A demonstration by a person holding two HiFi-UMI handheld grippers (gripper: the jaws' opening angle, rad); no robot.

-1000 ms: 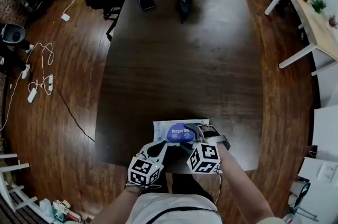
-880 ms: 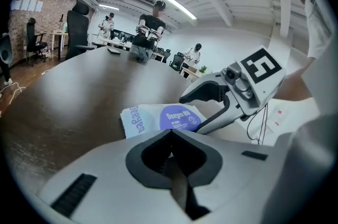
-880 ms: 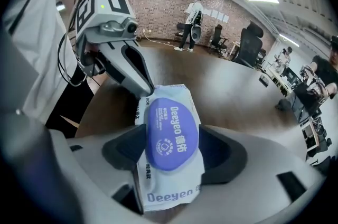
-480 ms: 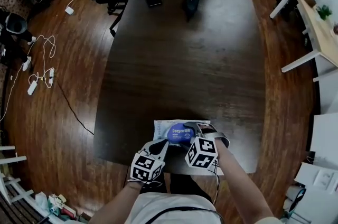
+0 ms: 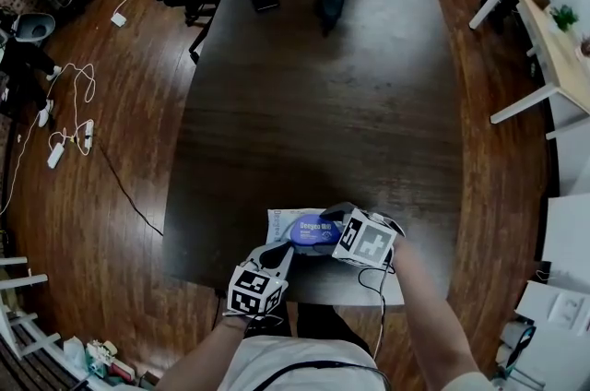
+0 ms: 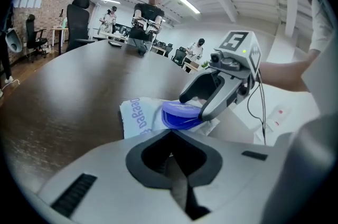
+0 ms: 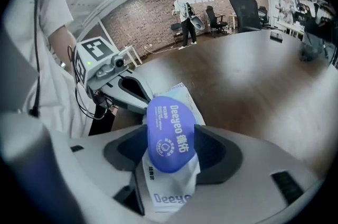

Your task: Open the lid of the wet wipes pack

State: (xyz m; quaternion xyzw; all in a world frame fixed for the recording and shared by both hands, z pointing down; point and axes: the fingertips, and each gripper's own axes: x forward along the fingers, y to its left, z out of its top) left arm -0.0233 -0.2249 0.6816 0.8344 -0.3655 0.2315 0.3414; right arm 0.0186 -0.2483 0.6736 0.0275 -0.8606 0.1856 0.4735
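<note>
Working on the wet wipes pack [image 5: 281,223], flat at the near edge of the dark table [image 5: 323,85], close in front of the person; clamped with the right gripper [image 5: 341,221] on the blue lid [image 7: 170,133], one jaw at either side of it, plain in the right gripper view; judging from the left gripper view, lid [image 6: 179,113] raised a little at its front edge, parted from the blue rim beneath; closed up on the left gripper [image 6: 170,136], jaws together, tips at the pack's near edge just beside the lid; cannot tell whether any wrapper is pinched there; more likely only steadying.

As to handling, by judgement: light and soft in the body; thin film over a damp stack, apt to buckle, to slide on the smooth wood and to rise whole with the lid unless pinned; stiff only at the plastic lid and its rim, and slick there; best to take the lid at its free front lip, opposite the hinge, never across the wrapper; best to hold the pack down on the film beside the rim; no crushing needed, only a firm nip and a swing up about the hinge; some risk of slipping off the smooth oval if taken too shallow.
</note>
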